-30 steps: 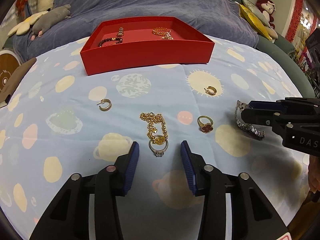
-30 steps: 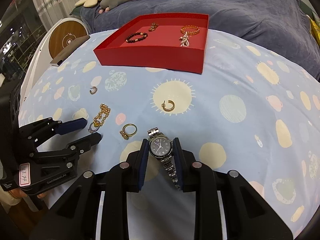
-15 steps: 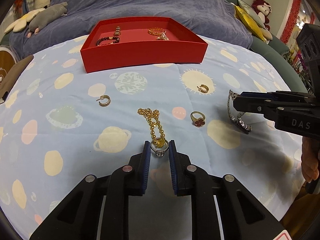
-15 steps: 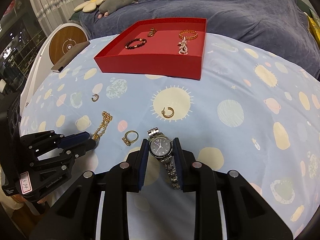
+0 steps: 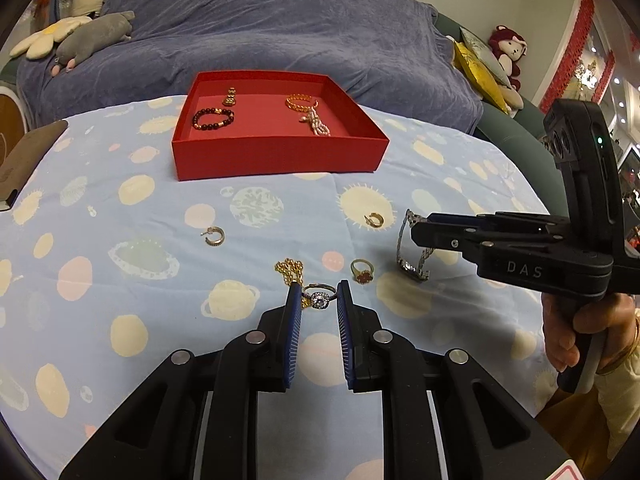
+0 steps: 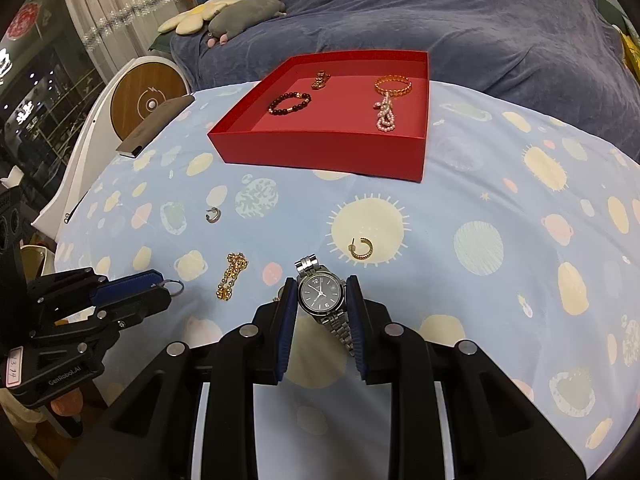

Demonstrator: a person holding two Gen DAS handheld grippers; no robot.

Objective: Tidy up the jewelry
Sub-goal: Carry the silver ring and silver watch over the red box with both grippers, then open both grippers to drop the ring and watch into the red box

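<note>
My left gripper [image 5: 319, 289] is shut on a silver ring with a clear stone [image 5: 319, 299] and holds it just above the cloth. In the right wrist view the ring [image 6: 174, 286] sticks out of the left gripper [image 6: 162, 285]. My right gripper [image 6: 321, 286] is shut on a silver watch with a dark dial [image 6: 321, 295], its band hanging down. A gold chain [image 5: 289, 269], a gold ring with a red flower [image 5: 362, 273] and two gold hoop earrings [image 5: 214, 236] [image 5: 375, 219] lie on the cloth. The red tray [image 5: 280, 158] behind holds several pieces.
A pale blue cloth with planet prints [image 5: 120, 280] covers the table. A brown case [image 5: 28, 156] lies at the left edge. A blue-covered sofa [image 5: 280, 28] with plush toys stands behind the tray. A person's hand [image 5: 580, 332] grips the right gripper's handle.
My left gripper's jaws closed around the silver ring and rose with it off the cloth, leaving the gold chain behind. The right gripper kept still with the watch.
</note>
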